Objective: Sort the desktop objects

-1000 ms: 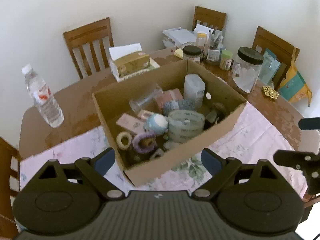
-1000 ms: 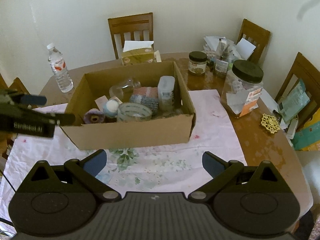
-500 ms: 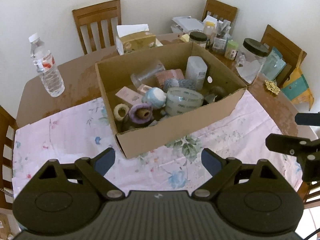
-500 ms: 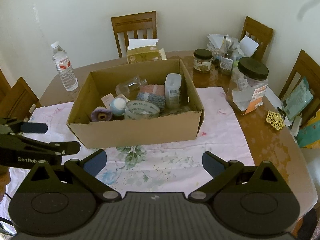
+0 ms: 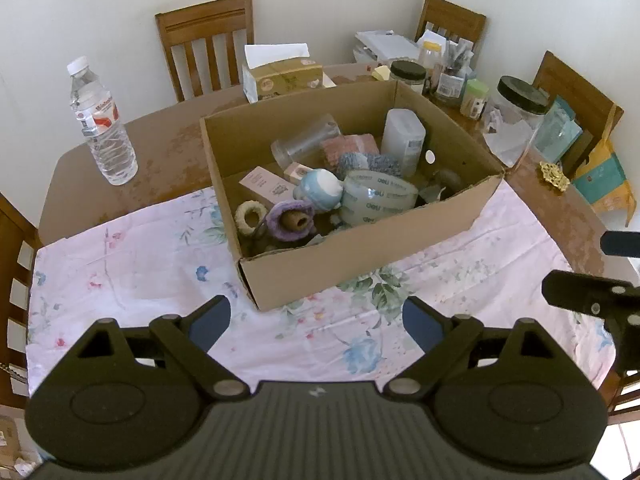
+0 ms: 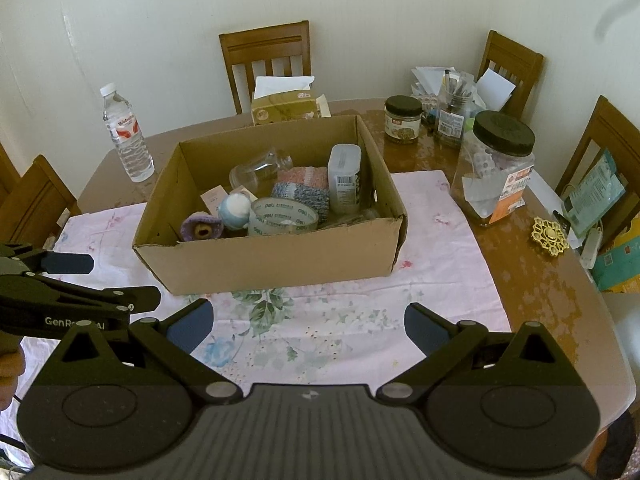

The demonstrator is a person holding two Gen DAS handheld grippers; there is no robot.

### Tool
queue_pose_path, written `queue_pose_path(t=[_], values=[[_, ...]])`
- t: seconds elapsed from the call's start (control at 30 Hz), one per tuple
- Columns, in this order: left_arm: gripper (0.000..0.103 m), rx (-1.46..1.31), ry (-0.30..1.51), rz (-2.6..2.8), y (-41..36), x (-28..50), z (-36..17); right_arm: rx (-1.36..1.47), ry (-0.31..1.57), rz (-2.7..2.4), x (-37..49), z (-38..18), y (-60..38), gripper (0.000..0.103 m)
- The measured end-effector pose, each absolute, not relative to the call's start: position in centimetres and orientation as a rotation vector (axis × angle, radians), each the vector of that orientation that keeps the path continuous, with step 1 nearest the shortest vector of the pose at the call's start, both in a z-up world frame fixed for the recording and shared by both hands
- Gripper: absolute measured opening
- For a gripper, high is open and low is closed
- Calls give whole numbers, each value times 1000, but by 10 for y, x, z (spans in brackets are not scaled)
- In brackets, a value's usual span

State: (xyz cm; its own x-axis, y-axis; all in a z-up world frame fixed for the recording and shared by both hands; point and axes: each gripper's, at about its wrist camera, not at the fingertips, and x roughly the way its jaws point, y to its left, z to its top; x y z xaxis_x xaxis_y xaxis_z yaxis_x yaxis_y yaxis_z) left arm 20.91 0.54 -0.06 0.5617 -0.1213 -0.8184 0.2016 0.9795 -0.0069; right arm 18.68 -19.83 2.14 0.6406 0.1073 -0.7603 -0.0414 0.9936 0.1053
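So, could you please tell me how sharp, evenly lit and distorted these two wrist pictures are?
Left wrist view: sharp, soft even light, the cardboard box bowed by the fisheye, dark corners. Right wrist view: equally sharp, with glare on the bare wooden table at right and the wall curving.

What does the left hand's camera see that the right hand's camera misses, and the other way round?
Only the left view: a cream ring lying low in the box, and the right claw seen from outside at the picture's right edge.

Only the right view: a chair at the table's left side, and the left claw seen from outside at the left edge.

Both: the cardboard box on the floral cloth, the tape roll inside it, the water bottle, the tissue box and the big dark-lidded jar. Each camera's own claw, left and right, is open and empty.
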Motion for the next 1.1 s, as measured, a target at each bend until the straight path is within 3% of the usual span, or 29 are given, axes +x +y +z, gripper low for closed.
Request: queue_pose_path(t=[1.1], values=[[93,59,957,-191,7,204,3,74,864,93,185,25,-194,103]])
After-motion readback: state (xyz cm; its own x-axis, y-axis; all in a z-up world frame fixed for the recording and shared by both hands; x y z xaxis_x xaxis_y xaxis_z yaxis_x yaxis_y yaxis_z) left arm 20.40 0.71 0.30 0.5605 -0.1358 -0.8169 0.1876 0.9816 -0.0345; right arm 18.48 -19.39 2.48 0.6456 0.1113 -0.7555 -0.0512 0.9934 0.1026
